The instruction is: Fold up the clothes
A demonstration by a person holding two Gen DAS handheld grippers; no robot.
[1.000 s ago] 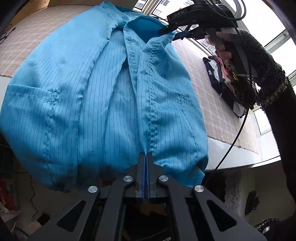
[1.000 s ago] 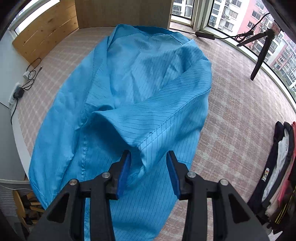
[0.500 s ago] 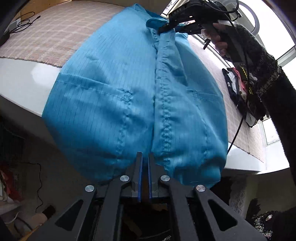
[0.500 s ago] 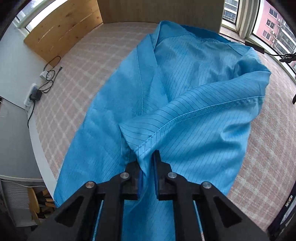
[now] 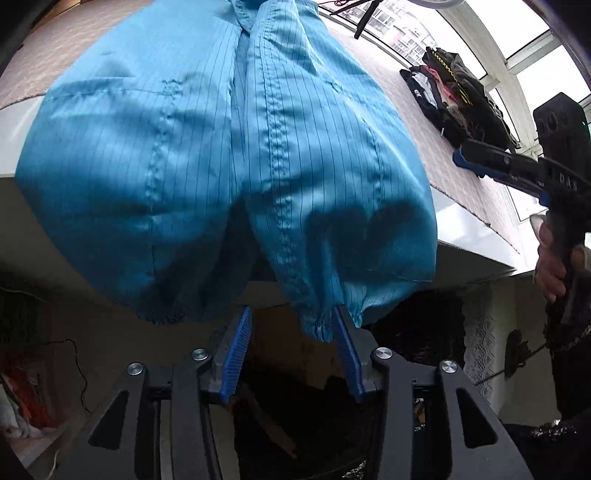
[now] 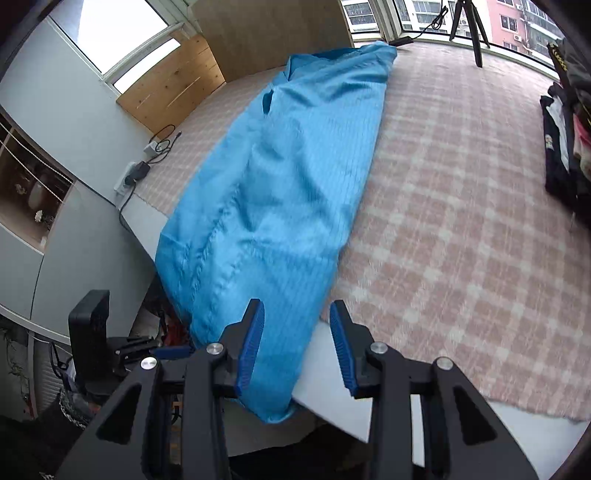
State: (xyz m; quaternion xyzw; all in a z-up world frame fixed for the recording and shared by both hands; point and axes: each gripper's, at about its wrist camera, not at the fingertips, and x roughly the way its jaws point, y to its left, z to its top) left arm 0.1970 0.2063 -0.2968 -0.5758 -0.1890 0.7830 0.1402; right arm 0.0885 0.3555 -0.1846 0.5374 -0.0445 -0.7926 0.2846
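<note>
A blue pinstriped garment [image 6: 291,177] lies lengthwise on the checked pink cloth of the table [image 6: 461,206], its lower end hanging over the white front edge. In the left wrist view the hanging hem [image 5: 229,177] fills the frame. My left gripper [image 5: 291,328] is open just below the hem, its right finger touching the bunched corner. My right gripper [image 6: 297,321] is open above the garment's hanging end, holding nothing; it also shows in the left wrist view [image 5: 517,166] at the right.
A pile of dark and mixed clothes [image 6: 569,122] lies at the table's right side, also in the left wrist view [image 5: 458,96]. A tripod [image 6: 469,26] stands by the window. A power strip and cables [image 6: 144,162] sit at the table's left edge. Wood panels back the table.
Both grippers have opened and let go of the garment. The right gripper has pulled back to the front edge; the garment now lies straightened with its hem hanging down.
</note>
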